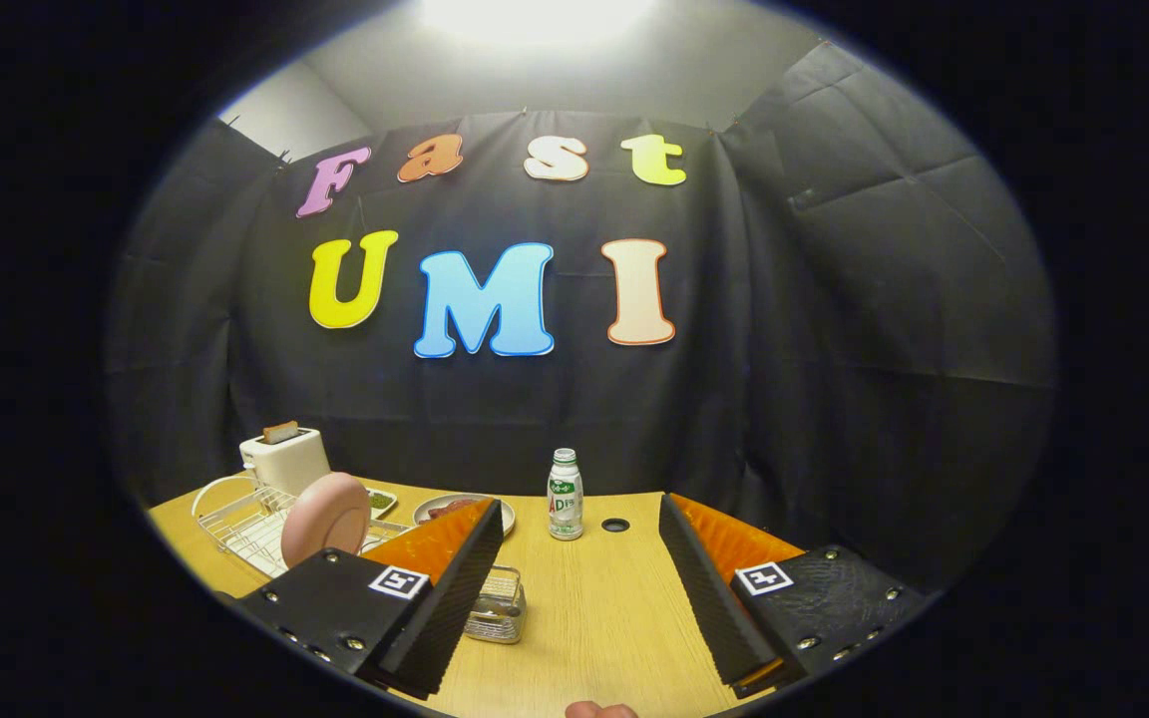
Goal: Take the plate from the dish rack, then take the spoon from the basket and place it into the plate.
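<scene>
While the gripper [579,588] hovers over the wooden table [594,618] with its fingers spread wide and nothing between them, the pink plate [325,519] stands on edge in the white dish rack [235,519], beyond the left finger. A small wire basket [497,603] sits just beside that finger's inner side; I cannot make out a spoon in it.

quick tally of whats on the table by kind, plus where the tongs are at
plates: 2 (pink plate in the dish rack, grey plate)
bottles: 1 (bottle)
toasters: 1 (toaster)
racks: 1
baskets: 1 (basket)
small dishes: 1 (dish)
total: 7
tongs: open, holding nothing
</scene>
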The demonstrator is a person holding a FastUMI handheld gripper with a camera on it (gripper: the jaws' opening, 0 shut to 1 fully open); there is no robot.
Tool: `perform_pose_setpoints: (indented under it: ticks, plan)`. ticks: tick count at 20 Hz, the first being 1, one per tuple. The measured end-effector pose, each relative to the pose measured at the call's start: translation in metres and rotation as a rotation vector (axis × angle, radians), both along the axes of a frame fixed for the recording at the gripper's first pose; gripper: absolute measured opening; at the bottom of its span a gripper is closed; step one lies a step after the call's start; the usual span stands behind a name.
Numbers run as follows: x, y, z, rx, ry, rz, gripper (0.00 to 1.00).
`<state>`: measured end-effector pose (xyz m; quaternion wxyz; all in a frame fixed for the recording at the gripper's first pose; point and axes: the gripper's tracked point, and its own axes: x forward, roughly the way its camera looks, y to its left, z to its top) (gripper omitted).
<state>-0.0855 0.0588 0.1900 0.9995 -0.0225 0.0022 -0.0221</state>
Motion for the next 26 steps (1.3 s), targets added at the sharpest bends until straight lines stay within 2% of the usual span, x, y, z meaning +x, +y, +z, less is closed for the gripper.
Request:
perform_pose_setpoints:
  ticks: [4,9,14,16,20,26]
  plan:
    - [0.002,0.032,0.027,-0.001,-0.009,0.030,0.96]
    - [0.020,0.081,0.046,0.019,0.065,0.089,0.96]
    - [0.040,0.138,0.040,0.093,0.288,0.189,0.96]
    - [0.051,0.155,0.043,0.112,0.338,0.211,0.96]
    - [0.073,0.189,0.045,0.092,0.424,0.238,0.97]
    - [0.095,0.234,0.009,0.089,0.717,0.250,0.96]
